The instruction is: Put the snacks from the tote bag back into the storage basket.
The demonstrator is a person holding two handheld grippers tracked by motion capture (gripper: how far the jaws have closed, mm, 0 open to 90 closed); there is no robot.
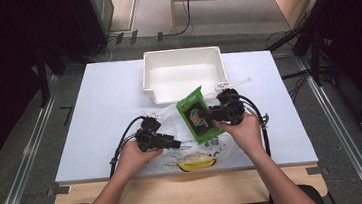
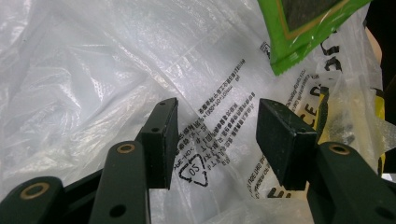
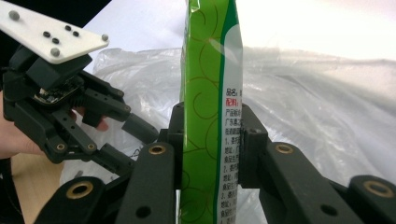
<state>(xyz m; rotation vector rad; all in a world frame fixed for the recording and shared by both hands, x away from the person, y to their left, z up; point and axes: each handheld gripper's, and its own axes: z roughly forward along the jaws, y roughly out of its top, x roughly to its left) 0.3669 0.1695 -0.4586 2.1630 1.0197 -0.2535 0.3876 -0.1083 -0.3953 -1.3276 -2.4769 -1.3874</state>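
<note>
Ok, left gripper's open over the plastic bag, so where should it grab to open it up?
Probably a raised fold of the bag, coming from above with the left gripper. The film lies crumpled and loose on the table, so a ridge gives the jaws something to pinch; flat patches likely slip. Keep clear of the green packet in the right gripper.

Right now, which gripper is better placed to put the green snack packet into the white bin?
Right. The right gripper already clamps the green snack packet nearest the white bin; the left gripper stands open over the clear plastic bag.
</note>
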